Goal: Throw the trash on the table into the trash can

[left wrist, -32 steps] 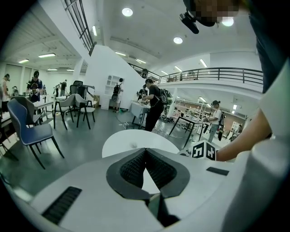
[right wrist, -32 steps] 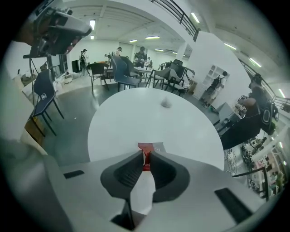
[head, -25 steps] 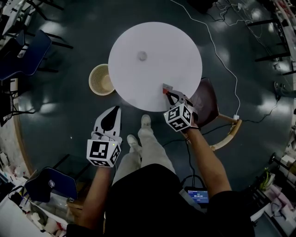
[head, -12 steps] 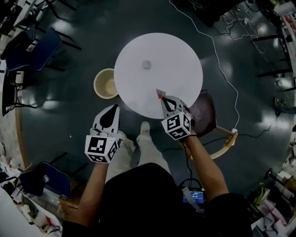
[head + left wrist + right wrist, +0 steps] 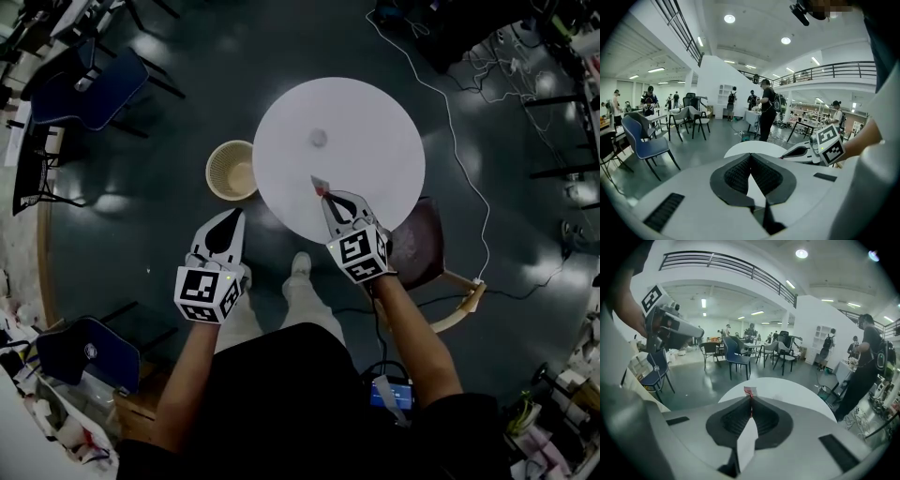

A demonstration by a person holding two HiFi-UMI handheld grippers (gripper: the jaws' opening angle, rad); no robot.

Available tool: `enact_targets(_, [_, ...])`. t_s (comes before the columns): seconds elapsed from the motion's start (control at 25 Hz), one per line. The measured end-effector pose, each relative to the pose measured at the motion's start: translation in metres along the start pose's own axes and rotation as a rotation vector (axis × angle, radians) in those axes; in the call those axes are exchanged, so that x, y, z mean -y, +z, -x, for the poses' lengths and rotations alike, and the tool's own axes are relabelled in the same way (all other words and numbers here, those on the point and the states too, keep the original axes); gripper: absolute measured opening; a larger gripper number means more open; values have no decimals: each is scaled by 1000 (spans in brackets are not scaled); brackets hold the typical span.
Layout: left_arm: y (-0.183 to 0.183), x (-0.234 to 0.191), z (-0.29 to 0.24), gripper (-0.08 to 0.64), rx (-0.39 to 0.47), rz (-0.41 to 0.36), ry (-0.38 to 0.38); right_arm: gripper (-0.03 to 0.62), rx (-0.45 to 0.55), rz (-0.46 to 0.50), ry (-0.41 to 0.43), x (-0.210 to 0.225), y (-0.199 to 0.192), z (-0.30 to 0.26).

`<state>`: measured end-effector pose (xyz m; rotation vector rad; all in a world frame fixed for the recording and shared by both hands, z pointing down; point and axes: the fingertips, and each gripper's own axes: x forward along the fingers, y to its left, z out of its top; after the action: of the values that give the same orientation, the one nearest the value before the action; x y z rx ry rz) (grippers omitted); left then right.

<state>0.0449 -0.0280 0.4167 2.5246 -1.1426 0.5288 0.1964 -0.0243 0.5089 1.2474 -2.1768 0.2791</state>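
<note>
I see R gripper clamped on a thin, flat red-white wrapper scrap, poking past the ribbed black pads. L gripper closed, nothing between.

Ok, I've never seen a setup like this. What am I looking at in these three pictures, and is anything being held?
There is no robot arm. A person holds a two-jaw gripper in each hand, and the marker cubes are part of the grippers. The head view looks steeply down from a camera on the person's head. The other two views ride on the grippers and look along their jaws.

The left gripper is shut with nothing between its jaws, over the floor. The right gripper is shut on a small scrap with red on it, above the near side of the round white table. A small crumpled ball lies on the table. The wicker trash can stands on the floor beside it.
</note>
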Motion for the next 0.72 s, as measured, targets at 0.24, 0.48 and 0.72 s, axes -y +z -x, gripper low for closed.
enact_targets(0.24, [-3,-34,7,8,4,-6,-33,23,14,-20,-6,-24,35,-23])
enact_targets(0.48, [-2,-77,8,8,8,-11,-55,23,11,-20,-16,-53,74,-54])
enact_targets(0.72, [-10,-131,6,8,-2,25,-45,23,10,-50,16,-84,106,-105])
